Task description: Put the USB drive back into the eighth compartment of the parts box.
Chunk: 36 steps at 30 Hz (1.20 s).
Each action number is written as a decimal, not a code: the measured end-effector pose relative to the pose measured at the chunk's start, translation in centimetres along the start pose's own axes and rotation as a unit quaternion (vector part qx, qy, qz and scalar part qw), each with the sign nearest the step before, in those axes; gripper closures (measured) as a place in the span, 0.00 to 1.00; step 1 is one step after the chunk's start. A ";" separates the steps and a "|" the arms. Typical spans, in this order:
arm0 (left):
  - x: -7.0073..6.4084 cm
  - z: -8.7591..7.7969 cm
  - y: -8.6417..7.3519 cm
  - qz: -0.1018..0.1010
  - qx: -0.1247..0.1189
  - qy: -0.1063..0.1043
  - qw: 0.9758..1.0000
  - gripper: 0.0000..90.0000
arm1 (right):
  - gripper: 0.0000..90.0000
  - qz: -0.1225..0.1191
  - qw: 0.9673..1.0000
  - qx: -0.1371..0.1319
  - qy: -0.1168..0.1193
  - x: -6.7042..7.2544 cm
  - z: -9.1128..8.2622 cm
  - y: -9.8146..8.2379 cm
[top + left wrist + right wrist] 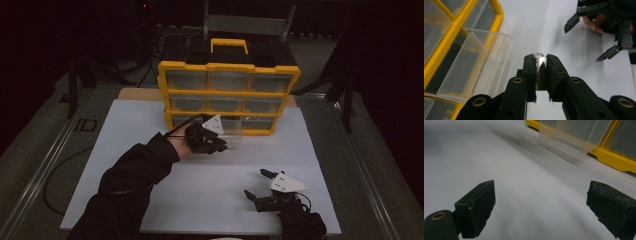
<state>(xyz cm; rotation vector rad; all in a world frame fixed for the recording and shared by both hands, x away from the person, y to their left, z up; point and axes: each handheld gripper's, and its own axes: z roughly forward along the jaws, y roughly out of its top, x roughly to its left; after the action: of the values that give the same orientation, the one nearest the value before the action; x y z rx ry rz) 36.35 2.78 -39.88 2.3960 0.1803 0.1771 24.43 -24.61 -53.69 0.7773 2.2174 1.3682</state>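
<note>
High view first: we see the yellow organizer (229,97) standing at the far side of the white table (165,150), three rows of clear drawers in its front. From its bottom row, one clear drawer (231,128) is pulled out toward us. Our left gripper (214,145) hangs just near of that drawer, a little to its left, above the table. Our right gripper (260,187) sits well apart, at the near right of the table, its fingers spread wide with nothing between them.

From up there we cannot tell what the left fingers carry. Left gripper view settles it: our own fingers (529,75) are clamped on a small shiny metal piece (540,65), whose pointed tip peeks out past the pads. This view also shows the pulled-out drawer (474,67) to the left of the fingers, with the yellow frame (496,15) around its neighbours, and the other gripper (589,42) farther off, open, with a hand behind it.

Right gripper view gives us the low angle: its two black pads (477,207) stand far apart over bare table, and the clear drawer (569,137) juts from the yellow frame at the far right.
</note>
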 end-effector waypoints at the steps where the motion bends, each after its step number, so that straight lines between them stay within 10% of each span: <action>1: 0.0 0.0 0.0 0.000 0.000 0.000 1.000 0.88 | 0.10 0.000 1.000 0.000 0.000 0.0 0.0 0.0; 22: 3.0 0.4 1.3 -0.033 0.001 0.047 0.998 0.88 | 0.10 0.000 1.000 -0.003 0.000 0.1 0.0 0.1; 36: 4.5 1.6 1.4 -0.081 0.006 0.092 0.992 0.88 | 0.10 -0.002 1.000 -0.003 0.003 0.2 0.1 0.1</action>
<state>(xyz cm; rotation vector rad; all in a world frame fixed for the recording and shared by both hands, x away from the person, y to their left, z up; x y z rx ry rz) 41.11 1.50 -39.77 2.3639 0.4605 0.3226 24.37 -24.42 -53.62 0.7670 2.2179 1.3761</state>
